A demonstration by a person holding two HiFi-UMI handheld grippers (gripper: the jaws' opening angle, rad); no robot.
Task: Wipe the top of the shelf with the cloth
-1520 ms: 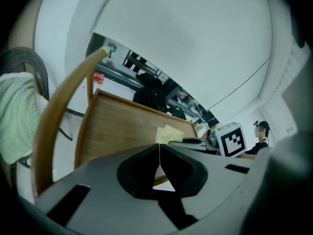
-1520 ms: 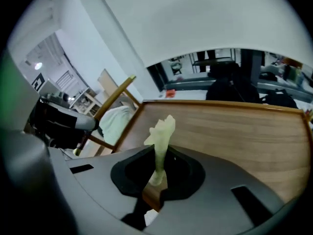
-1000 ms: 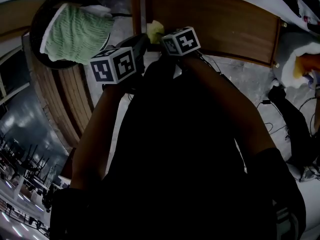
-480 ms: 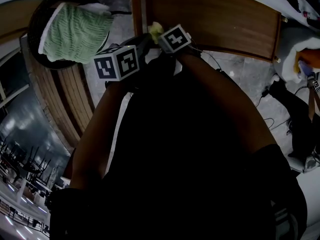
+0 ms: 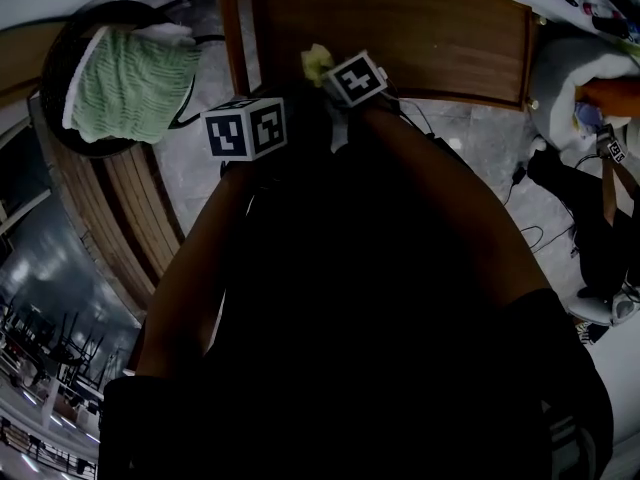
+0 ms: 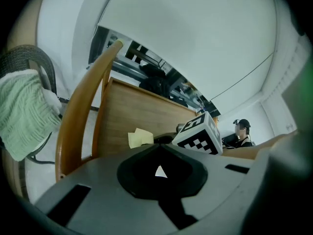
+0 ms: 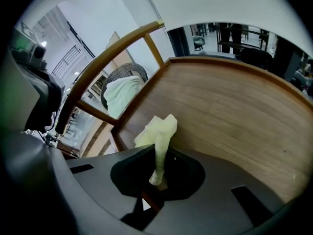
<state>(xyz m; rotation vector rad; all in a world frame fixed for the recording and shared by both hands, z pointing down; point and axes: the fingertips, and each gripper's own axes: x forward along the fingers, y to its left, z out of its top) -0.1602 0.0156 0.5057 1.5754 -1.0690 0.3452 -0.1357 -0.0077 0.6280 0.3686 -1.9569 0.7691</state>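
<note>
- Head view: right gripper (image 5: 335, 76) is top centre, with the yellow-green cloth (image 5: 317, 61) bunched at its tip. The cloth sits at the near-left edge of the brown shelf top (image 5: 420, 28).
- Left gripper (image 5: 270, 118) is just beside it, lower left, off the shelf top. A green towel (image 5: 125, 83) on a dark round frame sits upper left and isn't involved.
- Left gripper view: the left gripper (image 6: 159, 170) is clenched on nothing, with only a sliver of light between the jaws. Cloth (image 6: 138, 137) shows mid-frame against the wood panel (image 6: 142, 114), next to the right gripper's marker cube (image 6: 198, 133). A curved wooden rail (image 6: 78, 116) runs up the left.
- Right gripper view: the right gripper (image 7: 156, 182) is grasping the cloth (image 7: 159, 131) by a narrow pinched tail, and the loose part fans out ahead of the jaws. It lies over the lower-left corner of the shelf top (image 7: 230, 111). Can't tell if it's pressed onto the wood.
- Progress, my read: the grab is done and the cloth is at the shelf. The wood shows no streaks or clean/dirty boundary, so wiped area is unknown. Nearly the whole top lies beyond the cloth, so I'd count the wipe as mostly still to do.
</note>
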